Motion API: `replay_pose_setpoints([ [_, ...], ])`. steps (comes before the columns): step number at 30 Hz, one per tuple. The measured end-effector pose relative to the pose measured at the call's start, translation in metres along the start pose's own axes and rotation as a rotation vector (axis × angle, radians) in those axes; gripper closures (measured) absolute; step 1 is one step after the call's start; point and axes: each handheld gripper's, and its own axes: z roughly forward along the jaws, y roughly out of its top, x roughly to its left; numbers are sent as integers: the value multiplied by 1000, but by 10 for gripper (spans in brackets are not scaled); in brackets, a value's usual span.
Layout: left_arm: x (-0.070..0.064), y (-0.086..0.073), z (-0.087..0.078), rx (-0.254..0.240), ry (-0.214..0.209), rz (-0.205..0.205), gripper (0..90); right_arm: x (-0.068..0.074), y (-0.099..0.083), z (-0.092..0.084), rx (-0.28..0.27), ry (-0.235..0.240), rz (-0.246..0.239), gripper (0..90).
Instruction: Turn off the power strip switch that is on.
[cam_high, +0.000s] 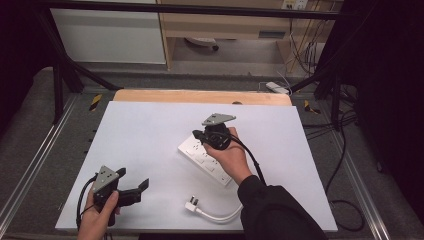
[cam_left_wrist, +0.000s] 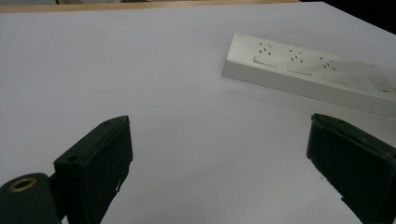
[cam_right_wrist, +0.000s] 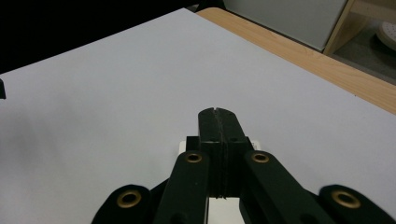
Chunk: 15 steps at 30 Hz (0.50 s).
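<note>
One power strip (cam_high: 206, 161) is lying on the white sheet (cam_high: 150, 135) that is covering the table, a long white plastic block with rows of small pin holes, running diagonally near the middle. One white plug (cam_high: 192, 204) is resting near the front edge, its smooth round cable (cam_high: 220, 216) curving back toward my right sleeve. Two grippers are in my hands. I am holding the right gripper (cam_high: 200, 134) over the far end of the strip with its black jaws pressed flat together and nothing between them; in the right gripper view the white corner of the strip is peeking out just beneath the tips. I am keeping the left gripper (cam_high: 134, 181) low at the near left corner, well apart from the strip, its jaws spread wide and gripping nothing. A strip of pale wood (cam_high: 200, 96) is showing along the far edge of the sheet. Beyond it, grey floor, a black metal frame, a light wooden shelf unit and loose cables are filling the room.
</note>
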Motion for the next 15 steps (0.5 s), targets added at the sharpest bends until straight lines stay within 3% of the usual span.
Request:
replay_pose_setpoints([
  [15, 0, 0, 0, 0, -2, -3, 68, 3, -3, 14, 30, 1, -4, 900],
])
